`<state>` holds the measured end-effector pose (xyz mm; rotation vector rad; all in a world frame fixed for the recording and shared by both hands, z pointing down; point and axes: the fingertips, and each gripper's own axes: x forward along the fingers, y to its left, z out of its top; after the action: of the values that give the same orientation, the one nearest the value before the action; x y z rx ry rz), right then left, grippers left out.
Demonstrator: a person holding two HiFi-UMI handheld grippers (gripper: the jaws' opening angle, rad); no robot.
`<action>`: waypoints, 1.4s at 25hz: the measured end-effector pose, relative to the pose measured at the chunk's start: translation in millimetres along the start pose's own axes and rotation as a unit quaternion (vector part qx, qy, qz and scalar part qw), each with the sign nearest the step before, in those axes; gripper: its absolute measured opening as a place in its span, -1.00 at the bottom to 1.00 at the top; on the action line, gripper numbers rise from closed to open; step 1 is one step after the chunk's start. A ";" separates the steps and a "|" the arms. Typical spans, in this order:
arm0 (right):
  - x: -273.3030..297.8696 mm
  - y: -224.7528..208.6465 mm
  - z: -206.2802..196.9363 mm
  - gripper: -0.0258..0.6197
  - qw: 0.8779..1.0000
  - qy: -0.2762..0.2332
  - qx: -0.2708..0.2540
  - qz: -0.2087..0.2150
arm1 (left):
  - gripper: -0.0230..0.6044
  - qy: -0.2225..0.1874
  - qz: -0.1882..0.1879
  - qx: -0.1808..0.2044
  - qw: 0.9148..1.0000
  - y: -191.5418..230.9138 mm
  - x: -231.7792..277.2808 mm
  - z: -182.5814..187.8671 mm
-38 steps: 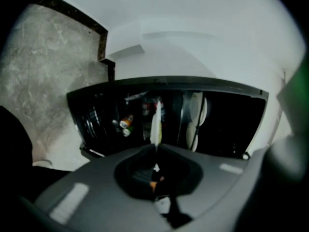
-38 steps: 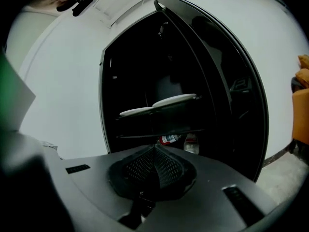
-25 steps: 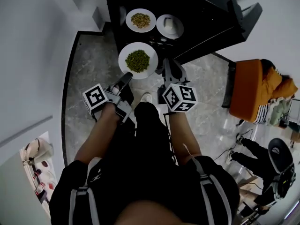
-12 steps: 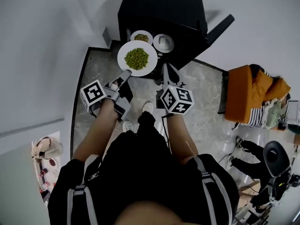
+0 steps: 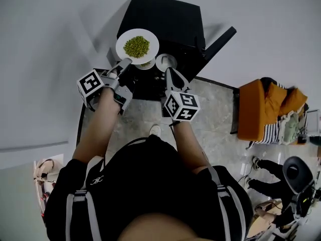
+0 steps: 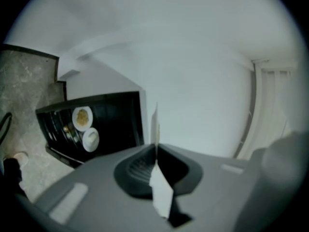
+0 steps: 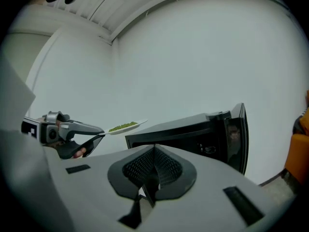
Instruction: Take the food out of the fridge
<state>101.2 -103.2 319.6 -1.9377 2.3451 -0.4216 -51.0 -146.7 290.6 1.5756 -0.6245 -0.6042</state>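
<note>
A white plate of green peas (image 5: 137, 46) hangs level in front of the black fridge's (image 5: 165, 19) top, with my left gripper (image 5: 124, 64) shut on its near rim. In the left gripper view the plate rim (image 6: 155, 129) shows edge-on between the closed jaws of the left gripper (image 6: 156, 151). Inside the fridge (image 6: 96, 124) remain a plate of yellowish food (image 6: 82, 117) and a white dish (image 6: 90, 139). My right gripper (image 5: 168, 74) stays shut and empty beside the plate; its view shows the left gripper (image 7: 72, 132) carrying the plate (image 7: 123, 126).
The fridge door (image 5: 218, 41) stands open to the right, also visible as the door (image 7: 239, 134) in the right gripper view. An orange seat (image 5: 253, 109) stands at the right on the grey stone floor (image 5: 215, 119). White walls lie behind and left.
Both grippers have risen. The plate of peas went up from low in front of the fridge's shelf to level with the fridge's top, still held by the left gripper.
</note>
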 end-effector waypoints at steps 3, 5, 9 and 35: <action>4.7 -4.7 2.8 -0.92 1.000 -0.001 -0.003 0.006 | -0.90 -0.020 0.000 0.005 1.000 -0.3 22.3 18.4; 8.4 -8.9 6.7 -0.92 1.000 -0.002 -0.007 0.010 | -0.89 -0.028 0.003 0.003 1.000 3.3 36.1 27.8; 17.6 -21.0 17.7 -0.92 1.000 -0.007 -0.015 0.015 | -0.89 -0.041 0.008 -0.002 0.999 11.2 61.1 40.6; 61.1 -14.4 21.1 -0.92 0.997 0.011 -0.019 0.074 | -0.59 -0.084 0.004 0.000 0.996 14.3 90.7 61.3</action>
<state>107.3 -168.5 310.3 -1.7679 2.5075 -0.3914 -29.8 -254.8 297.4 1.5314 -0.7545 -0.7360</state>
